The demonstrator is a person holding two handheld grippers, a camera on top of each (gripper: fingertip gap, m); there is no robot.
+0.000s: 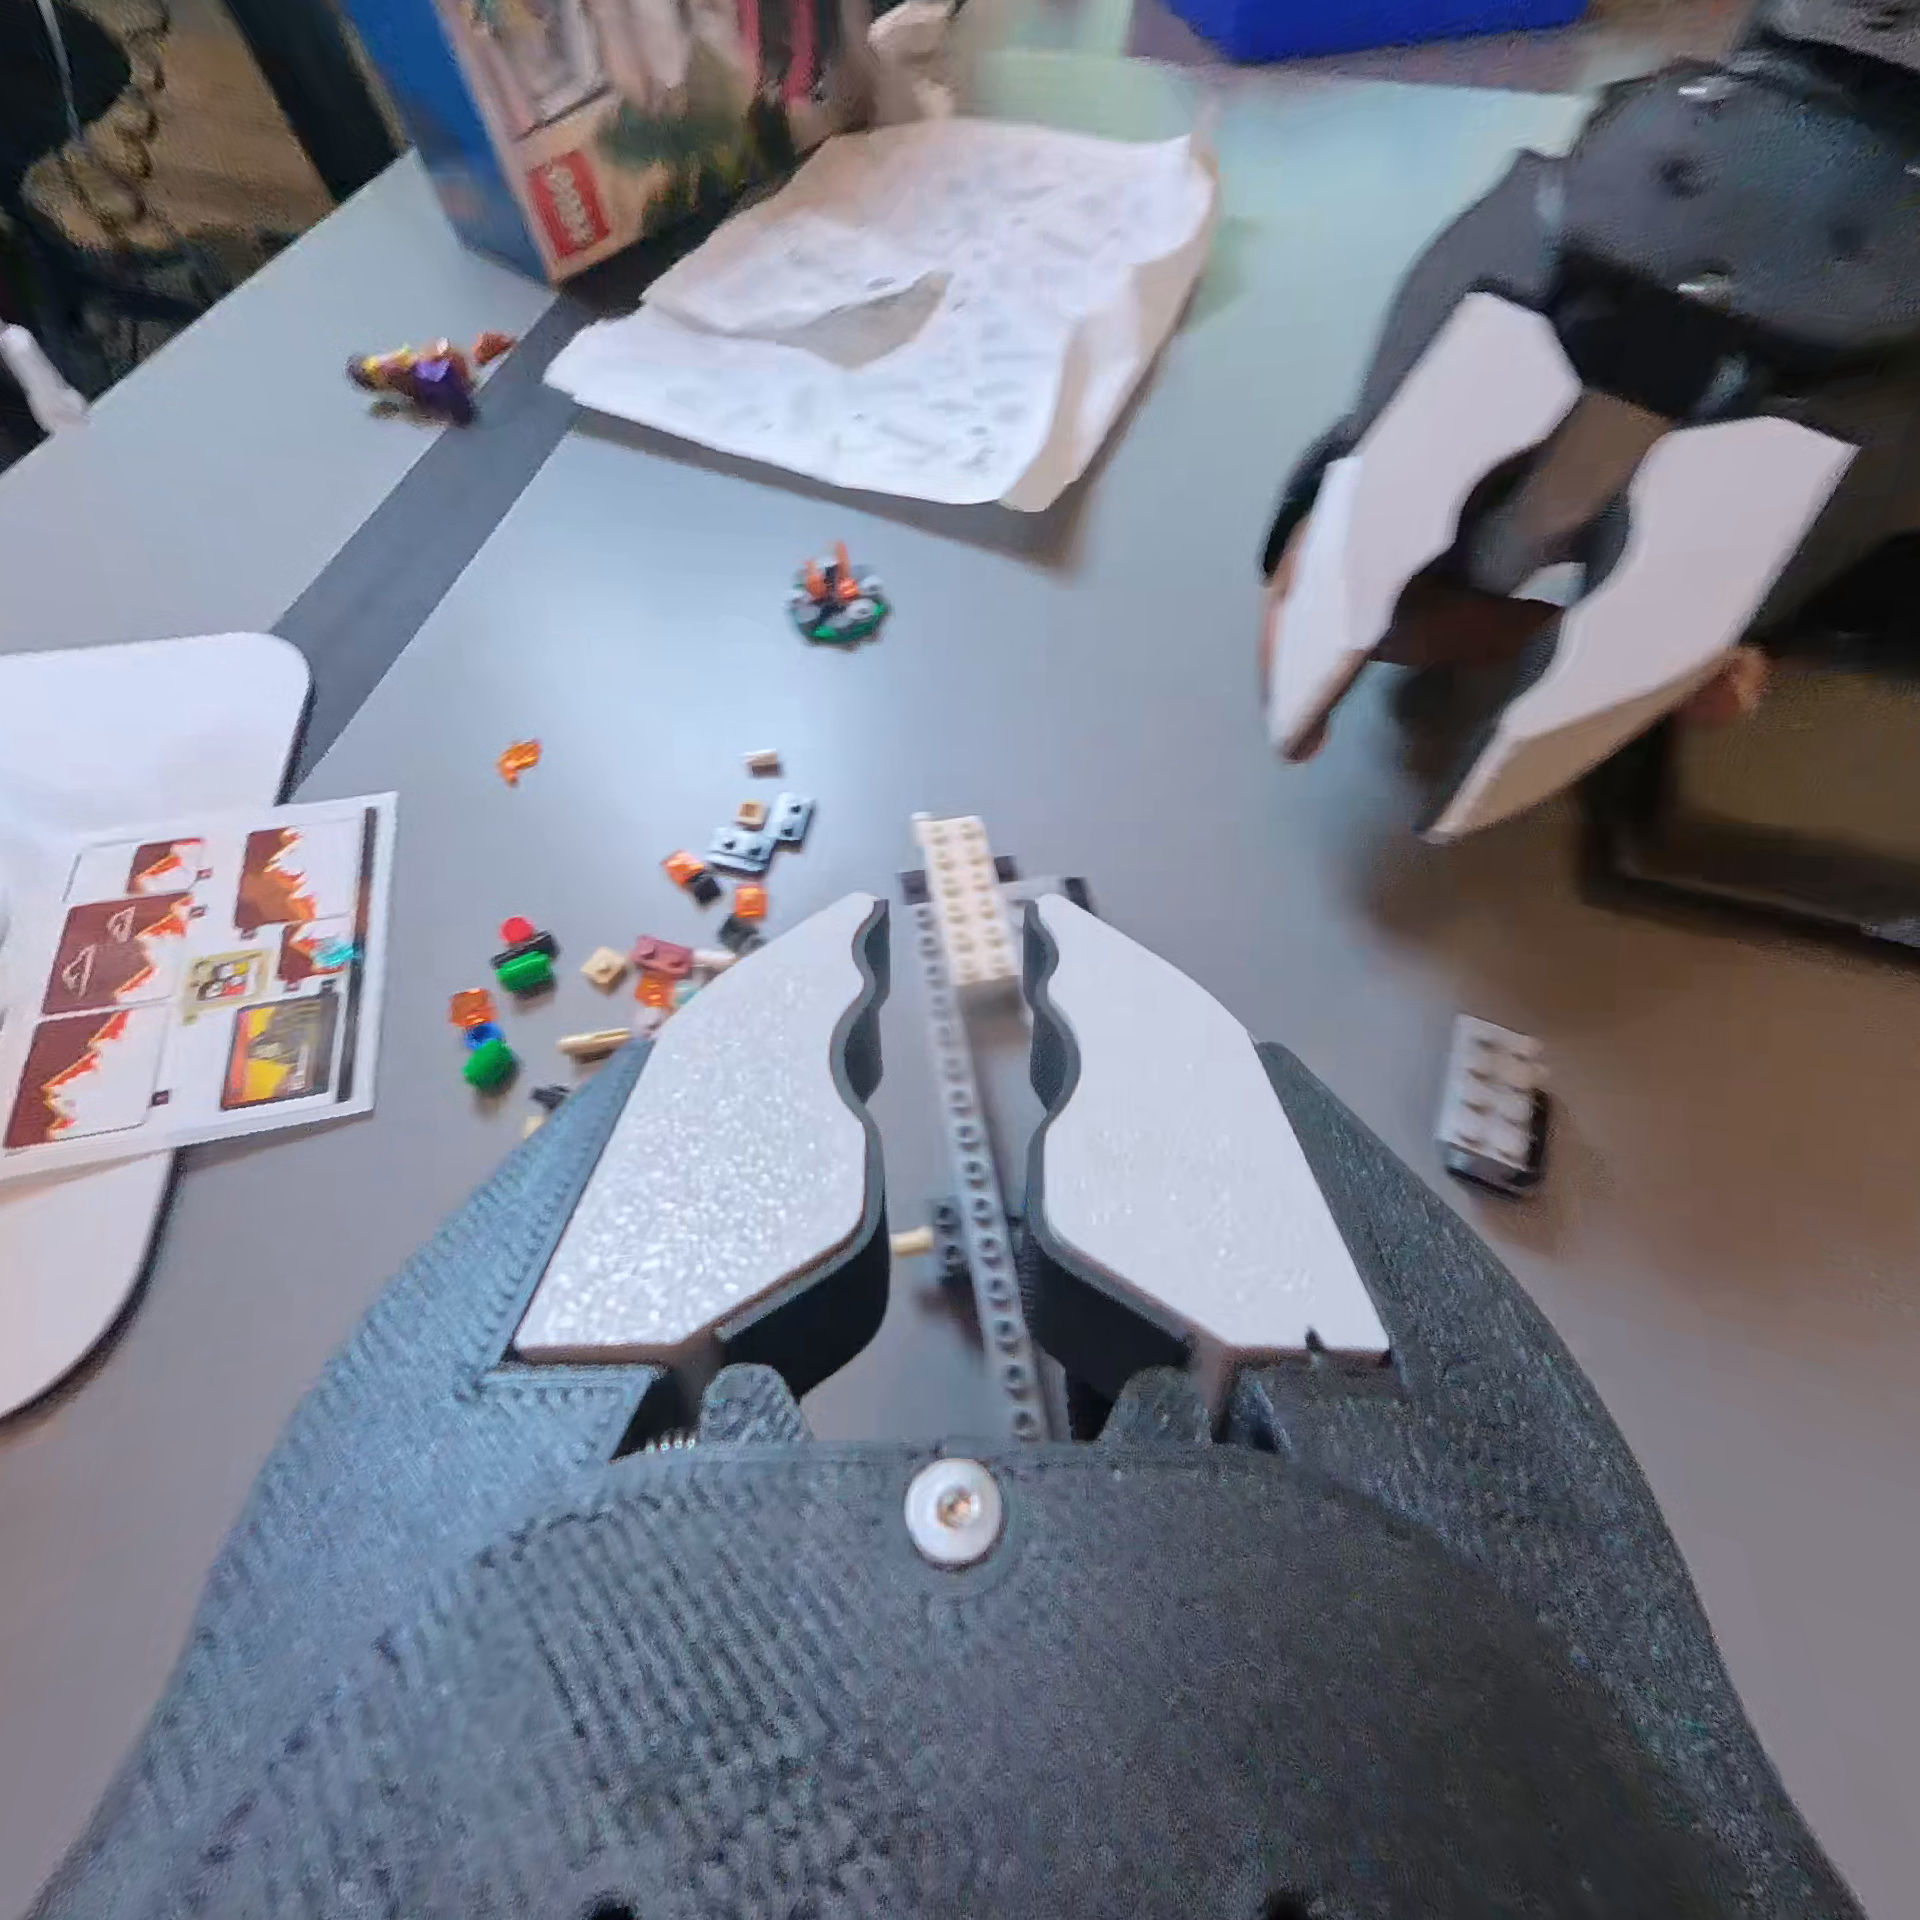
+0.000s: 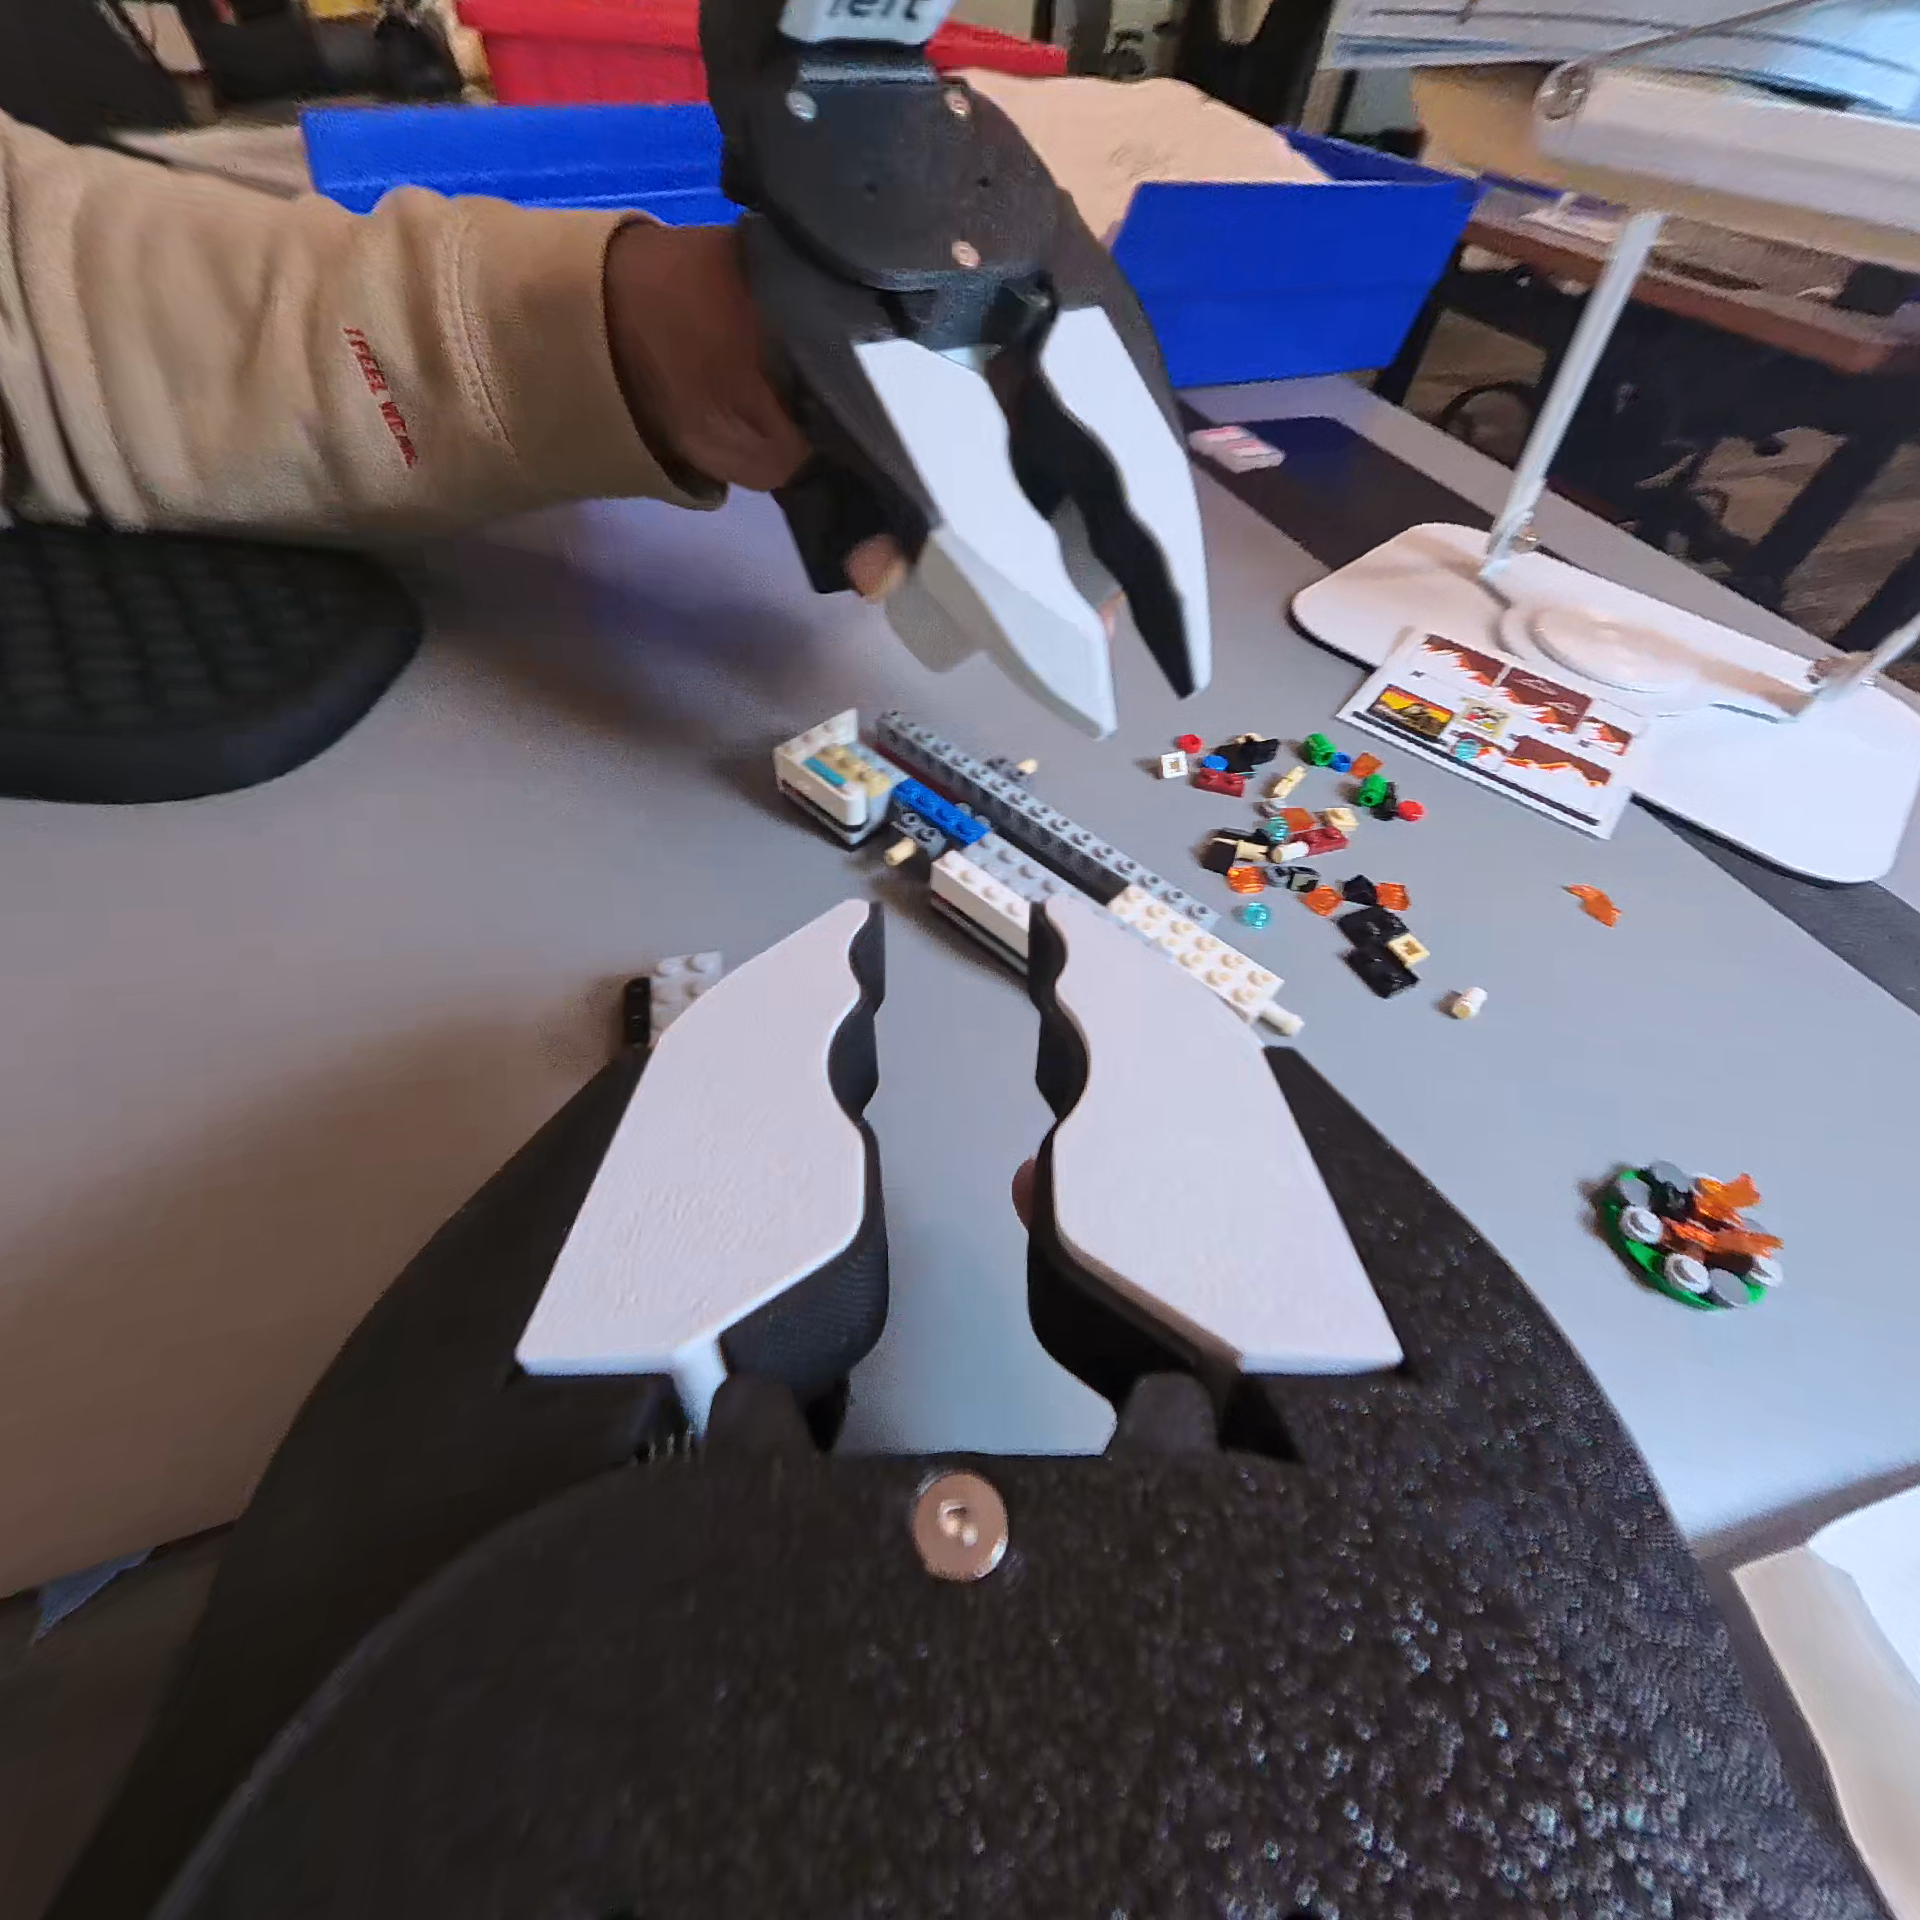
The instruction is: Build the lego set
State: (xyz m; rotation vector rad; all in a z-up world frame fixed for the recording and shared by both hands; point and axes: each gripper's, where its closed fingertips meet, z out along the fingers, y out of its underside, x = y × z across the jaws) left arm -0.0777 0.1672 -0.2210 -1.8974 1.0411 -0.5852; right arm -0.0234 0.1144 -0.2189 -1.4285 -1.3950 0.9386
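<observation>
A long grey lego beam assembly (image 1: 977, 1143) with white plates and a blue part lies flat on the grey table; the right wrist view shows it at centre (image 2: 1049, 842). My left gripper (image 1: 956, 909) is open and empty, hovering over the assembly, which shows through the gap between its fingers. In the right wrist view the left gripper (image 2: 1143, 707) hangs just above the assembly. My right gripper (image 2: 958, 914) is open and empty, its tips near the assembly's near end. It shows at upper right in the left wrist view (image 1: 1371, 784). A small white-and-black brick (image 1: 1496, 1112) lies apart, beside the right gripper's left finger (image 2: 675, 987).
A pile of small loose pieces (image 1: 623, 956) (image 2: 1309, 842) lies beside the assembly. A sticker sheet (image 1: 197, 977) rests on a white lamp base (image 2: 1766, 790). A round green campfire build (image 1: 840, 603) (image 2: 1688, 1236), a crumpled paper sheet (image 1: 914, 322) and the set box (image 1: 582, 135) stand farther off. The small white-and-black brick (image 1: 1496, 1112) is about 7 centimeters from my right fingertips. It is also in sight in the right wrist view (image 2: 680, 983).
</observation>
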